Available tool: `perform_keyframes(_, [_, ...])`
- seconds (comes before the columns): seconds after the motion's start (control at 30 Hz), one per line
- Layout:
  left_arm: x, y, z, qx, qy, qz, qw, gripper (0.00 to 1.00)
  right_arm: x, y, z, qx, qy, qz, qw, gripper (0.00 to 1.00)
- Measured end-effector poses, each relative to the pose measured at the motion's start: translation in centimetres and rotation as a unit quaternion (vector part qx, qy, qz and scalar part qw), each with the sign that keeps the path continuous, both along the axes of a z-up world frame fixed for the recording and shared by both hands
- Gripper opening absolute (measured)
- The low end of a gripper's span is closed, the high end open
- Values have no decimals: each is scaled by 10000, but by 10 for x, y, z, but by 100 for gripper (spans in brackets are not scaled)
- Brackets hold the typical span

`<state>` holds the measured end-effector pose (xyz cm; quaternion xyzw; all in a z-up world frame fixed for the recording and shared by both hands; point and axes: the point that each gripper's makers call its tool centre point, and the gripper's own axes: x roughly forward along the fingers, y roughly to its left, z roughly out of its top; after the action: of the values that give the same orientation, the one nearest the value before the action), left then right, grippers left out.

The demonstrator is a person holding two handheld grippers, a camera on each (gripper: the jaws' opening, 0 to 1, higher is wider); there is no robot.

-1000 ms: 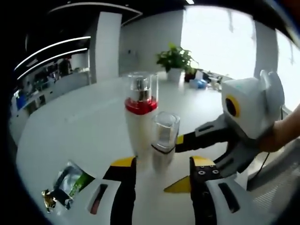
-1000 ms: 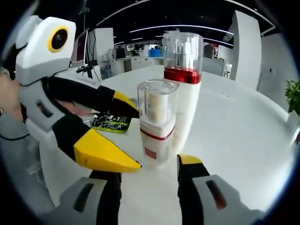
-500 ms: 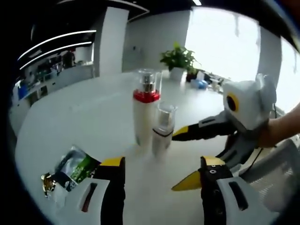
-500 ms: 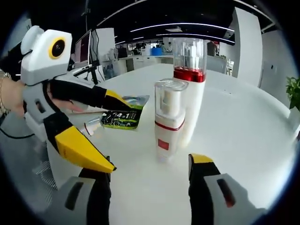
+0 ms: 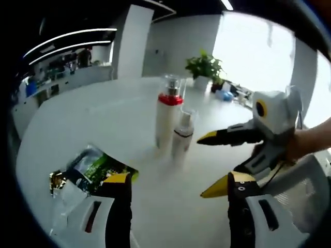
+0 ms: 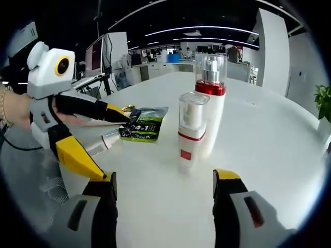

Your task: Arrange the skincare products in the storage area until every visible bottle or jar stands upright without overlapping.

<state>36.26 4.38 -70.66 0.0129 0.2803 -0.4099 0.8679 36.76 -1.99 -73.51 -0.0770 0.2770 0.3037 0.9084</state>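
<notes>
Two bottles stand upright side by side on the white table (image 6: pixel 269 139). The tall white bottle (image 5: pixel 168 120) (image 6: pixel 209 111) has a red band and a clear cap. The shorter clear-capped bottle (image 5: pixel 182 138) (image 6: pixel 190 135) stands in front of it, close beside or touching. My left gripper (image 5: pixel 180 179) (image 6: pixel 110 144) is open and empty, back from the bottles. My right gripper (image 6: pixel 166 176) (image 5: pixel 209 165) is also open and empty, on the bottles' other side. A small tube (image 6: pixel 102 142) lies flat by the left gripper's jaws.
A green sachet (image 5: pixel 98 168) (image 6: pixel 145 125) lies flat on the table near the left gripper, with a gold foil item (image 5: pixel 55 181) beside it. A potted plant (image 5: pixel 205 67) stands at the far end. A monitor (image 6: pixel 96 54) stands beyond the table edge.
Both grippers have drawn back from the two bottles, which now look smaller and farther off. The bottles stay upright where they were. Both grippers remain open.
</notes>
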Motion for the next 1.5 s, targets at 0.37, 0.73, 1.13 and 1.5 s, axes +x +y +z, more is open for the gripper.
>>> perform_keyframes(0.37, [-7,38,6,43,65,363,9993,82,-6,-10,15,118,-153,-188,9996,83])
perform_keyframes(0.73, [-19,70,13,83,119,556,9983,91,-19,-14,31,288,-274,-326,9987,86])
perform_keyframes(1.13, [-40,91,13,109,189,710,9972,94,-33,-15,44,557,-308,-432,9970,91])
perform_keyframes(1.5, [-50,118,15,131,187,913,9956,95,-41,-13,54,680,-350,-430,9961,94])
